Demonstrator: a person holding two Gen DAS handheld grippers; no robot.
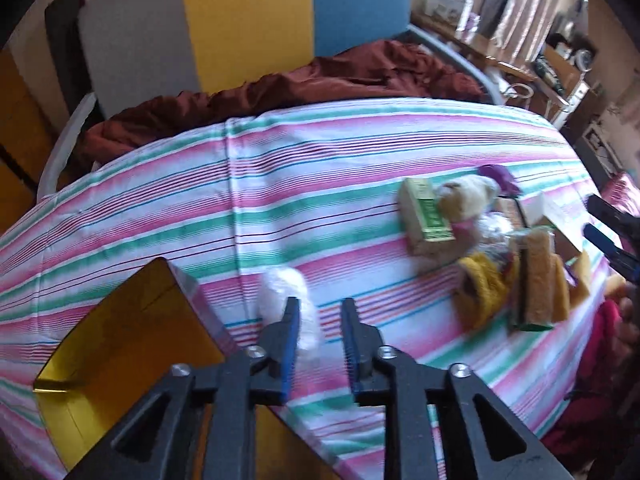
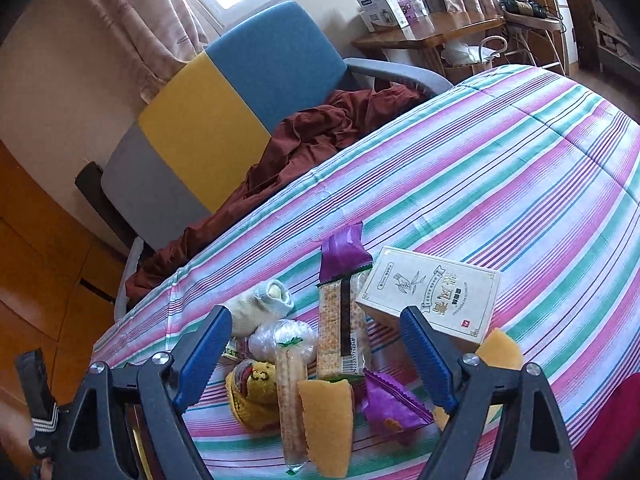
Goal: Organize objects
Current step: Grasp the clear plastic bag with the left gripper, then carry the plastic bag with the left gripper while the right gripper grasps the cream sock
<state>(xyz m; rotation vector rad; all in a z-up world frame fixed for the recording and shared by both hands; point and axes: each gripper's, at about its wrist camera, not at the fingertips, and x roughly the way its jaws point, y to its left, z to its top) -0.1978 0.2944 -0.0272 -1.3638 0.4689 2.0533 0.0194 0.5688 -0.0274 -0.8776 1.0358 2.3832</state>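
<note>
Left tool (image 1: 320, 308): jaws drawn in close, a narrow gap showing, nothing between them. A white crumpled wad (image 1: 288, 308) lies on the striped cloth (image 1: 200, 208) just behind the left finger; a yellow-lined open box (image 1: 132, 320) sits beside the tool on its left.

Right tool (image 2: 316, 328): jaws well apart, gripping nothing, hanging over a heap of objects. Between and below the fingers: a cracker packet (image 2: 342, 320), a thin wafer stick (image 2: 290, 392), an orange sponge (image 2: 328, 420). Just beyond the right finger, a cream carton (image 2: 432, 292). Purple wrapper (image 2: 392, 400) near the right finger.
</note>
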